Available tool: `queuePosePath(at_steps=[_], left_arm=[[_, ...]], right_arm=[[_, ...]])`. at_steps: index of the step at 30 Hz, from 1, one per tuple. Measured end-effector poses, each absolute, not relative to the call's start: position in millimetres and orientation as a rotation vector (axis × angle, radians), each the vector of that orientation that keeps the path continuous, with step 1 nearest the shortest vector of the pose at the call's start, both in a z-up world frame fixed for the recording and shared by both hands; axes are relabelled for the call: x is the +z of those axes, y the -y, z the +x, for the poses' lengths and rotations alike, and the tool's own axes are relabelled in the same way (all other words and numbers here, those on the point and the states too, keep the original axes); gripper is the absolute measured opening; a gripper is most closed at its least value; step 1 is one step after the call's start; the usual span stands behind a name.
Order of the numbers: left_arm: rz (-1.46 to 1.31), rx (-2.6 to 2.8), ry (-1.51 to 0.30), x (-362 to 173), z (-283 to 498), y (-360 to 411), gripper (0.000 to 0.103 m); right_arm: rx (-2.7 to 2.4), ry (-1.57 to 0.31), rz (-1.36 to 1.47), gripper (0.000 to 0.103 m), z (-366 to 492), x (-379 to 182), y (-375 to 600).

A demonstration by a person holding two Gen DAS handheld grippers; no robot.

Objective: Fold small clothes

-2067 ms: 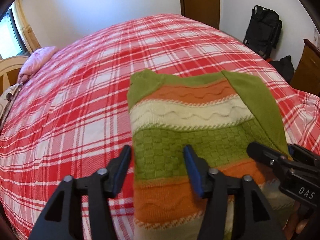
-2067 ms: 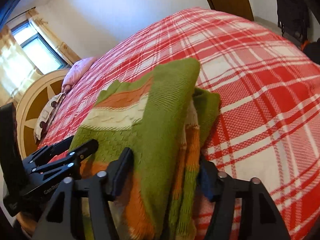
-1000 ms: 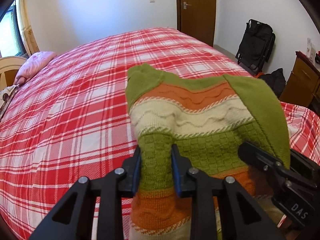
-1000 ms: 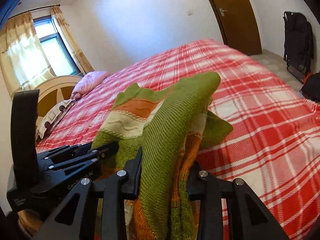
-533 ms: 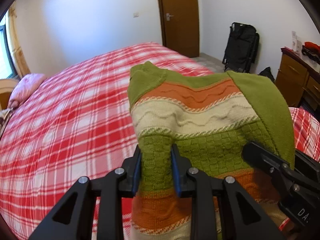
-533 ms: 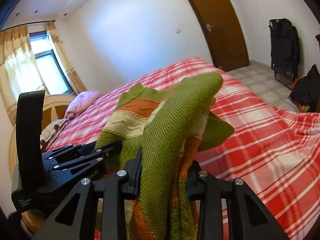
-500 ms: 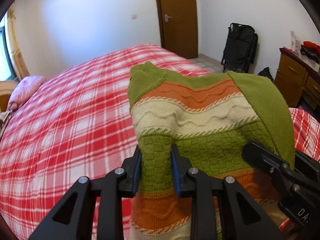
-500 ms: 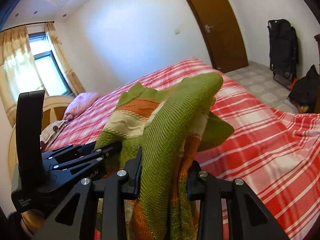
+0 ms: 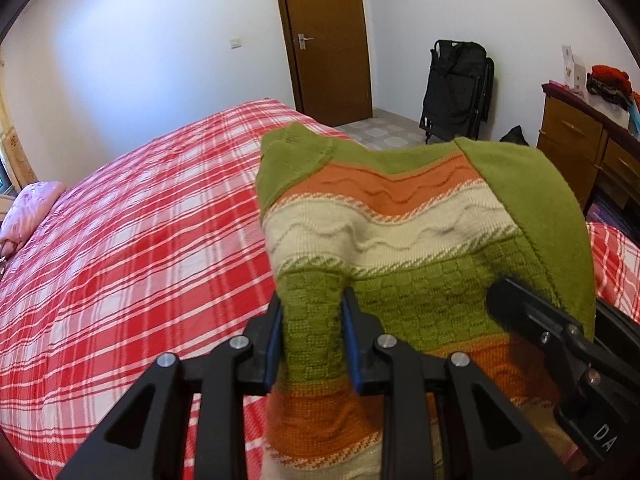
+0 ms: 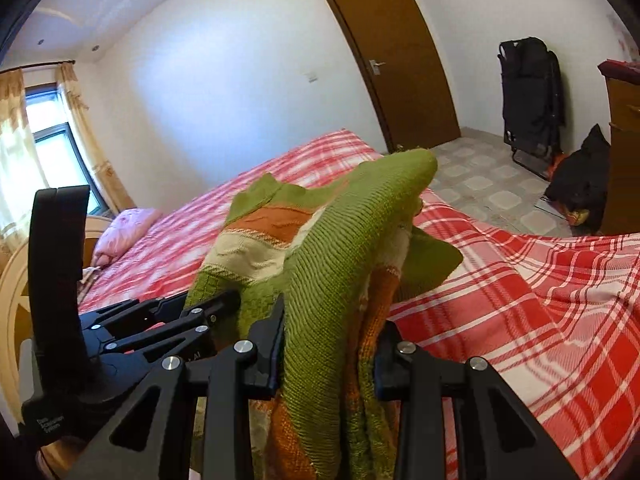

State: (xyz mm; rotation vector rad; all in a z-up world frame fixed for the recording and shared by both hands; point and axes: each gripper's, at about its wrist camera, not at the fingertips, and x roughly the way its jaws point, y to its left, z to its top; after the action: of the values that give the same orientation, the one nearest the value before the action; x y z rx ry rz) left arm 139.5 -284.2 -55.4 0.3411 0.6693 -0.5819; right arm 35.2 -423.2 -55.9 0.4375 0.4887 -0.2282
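The left hand-held gripper (image 9: 311, 340) is clamped on a green fold of the striped knit sweater (image 9: 400, 240). The right hand-held gripper (image 10: 330, 354) pinches its bunched green sleeve side. The sweater hangs lifted above the red plaid bed (image 9: 140, 248). Beyond stands a brown door (image 9: 324, 36).

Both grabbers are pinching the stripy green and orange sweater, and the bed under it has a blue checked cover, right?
Nearly. Both the left gripper and the right gripper do pinch the stripy green and orange sweater, but the bed cover is red and white checked, not blue. The left wrist view shows it plainly.
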Motion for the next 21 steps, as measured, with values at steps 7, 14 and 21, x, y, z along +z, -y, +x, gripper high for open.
queuePosePath(at_steps=[7,14,21], left_arm=[[0.361,-0.566,-0.716,-83,155,315,0.028],[0.384,-0.553,-0.714,-97,158,326,0.027],[0.388,-0.549,-0.716,-101,161,328,0.027]], right_arm=[[-0.281,-0.546,0.474,0.034,54,-87,449],[-0.325,-0.593,0.466,0.034,59,-104,456],[-0.336,-0.612,0.473,0.034,61,-111,459]])
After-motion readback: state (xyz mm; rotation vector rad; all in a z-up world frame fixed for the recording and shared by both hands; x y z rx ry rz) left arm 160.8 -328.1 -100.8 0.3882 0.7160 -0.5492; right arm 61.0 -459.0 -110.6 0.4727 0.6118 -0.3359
